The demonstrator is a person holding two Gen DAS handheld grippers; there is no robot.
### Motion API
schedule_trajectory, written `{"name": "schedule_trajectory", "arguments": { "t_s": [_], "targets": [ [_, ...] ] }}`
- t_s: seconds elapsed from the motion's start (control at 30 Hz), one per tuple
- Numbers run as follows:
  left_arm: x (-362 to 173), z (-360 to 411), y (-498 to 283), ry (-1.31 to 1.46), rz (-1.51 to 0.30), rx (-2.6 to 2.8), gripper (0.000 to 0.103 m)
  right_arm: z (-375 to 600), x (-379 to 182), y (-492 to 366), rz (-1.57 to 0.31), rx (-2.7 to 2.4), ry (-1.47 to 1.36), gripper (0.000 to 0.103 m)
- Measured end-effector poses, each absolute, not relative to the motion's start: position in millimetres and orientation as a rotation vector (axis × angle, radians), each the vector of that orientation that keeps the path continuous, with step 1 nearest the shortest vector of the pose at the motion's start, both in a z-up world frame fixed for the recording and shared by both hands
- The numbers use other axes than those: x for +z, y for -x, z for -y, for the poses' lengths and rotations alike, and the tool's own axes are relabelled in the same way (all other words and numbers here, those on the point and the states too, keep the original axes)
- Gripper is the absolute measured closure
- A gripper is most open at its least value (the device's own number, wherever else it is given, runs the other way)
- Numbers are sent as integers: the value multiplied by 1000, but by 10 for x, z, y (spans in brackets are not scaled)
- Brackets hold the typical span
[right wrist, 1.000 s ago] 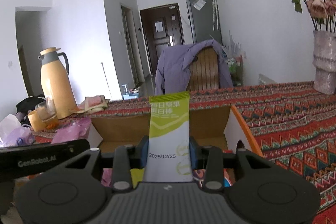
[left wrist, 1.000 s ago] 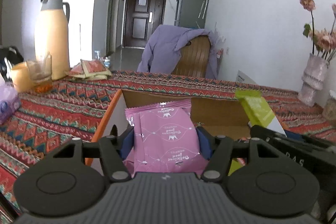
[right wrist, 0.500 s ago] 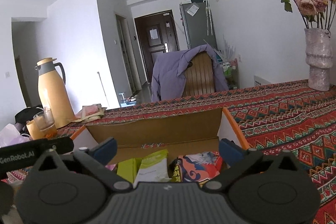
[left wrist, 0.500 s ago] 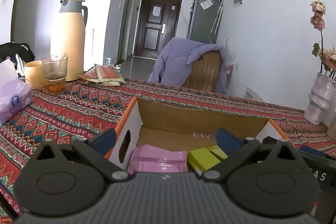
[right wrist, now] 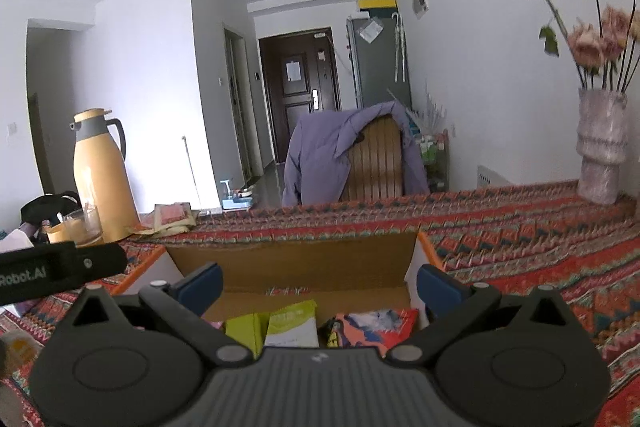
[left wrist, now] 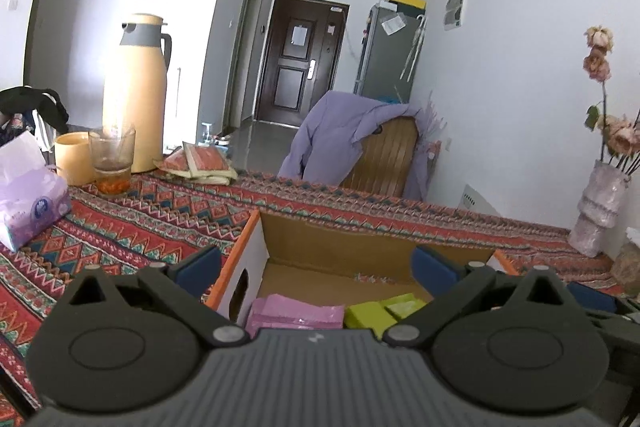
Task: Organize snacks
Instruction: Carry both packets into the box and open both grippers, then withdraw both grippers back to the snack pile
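Left wrist view, left gripper [left wrist: 316, 265] spread wide, empty, pink packet [left wrist: 295, 315] in box [left wrist: 256, 251] below.

Snack packets [left wrist: 295, 315] lie in the box [left wrist: 372, 245] on the table [right wrist: 520, 227] (flask [left wrist: 135, 95] far left, vase [right wrist: 602, 155] right).

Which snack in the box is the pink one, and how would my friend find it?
Look at the patterned tablecloth and find the open cardboard box with orange edges. Inside it, the pink snack packet lies flat at the end nearest the yellow thermos. Beside it are lime-green packets; it is the only pink one visible in the box.
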State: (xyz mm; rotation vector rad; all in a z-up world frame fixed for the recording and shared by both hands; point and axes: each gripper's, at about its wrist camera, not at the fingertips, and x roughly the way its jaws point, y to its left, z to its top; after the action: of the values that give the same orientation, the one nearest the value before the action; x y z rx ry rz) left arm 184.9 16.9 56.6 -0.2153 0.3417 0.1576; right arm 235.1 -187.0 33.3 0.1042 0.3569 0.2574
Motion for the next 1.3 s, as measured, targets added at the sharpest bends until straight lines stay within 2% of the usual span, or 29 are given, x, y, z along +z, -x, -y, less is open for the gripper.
{"name": "schedule_trajectory", "arguments": {
  "t_s": [0.57, 1.3],
  "targets": [
    [606, -199, -1001, 202, -355, 105, 0, 2198, 482, -1509, -330, 259, -98, 0],
    [-35, -276, -416, 136, -453, 35, 0, 2433, -124, -946, -466, 292, -71, 0]
  ]
}}
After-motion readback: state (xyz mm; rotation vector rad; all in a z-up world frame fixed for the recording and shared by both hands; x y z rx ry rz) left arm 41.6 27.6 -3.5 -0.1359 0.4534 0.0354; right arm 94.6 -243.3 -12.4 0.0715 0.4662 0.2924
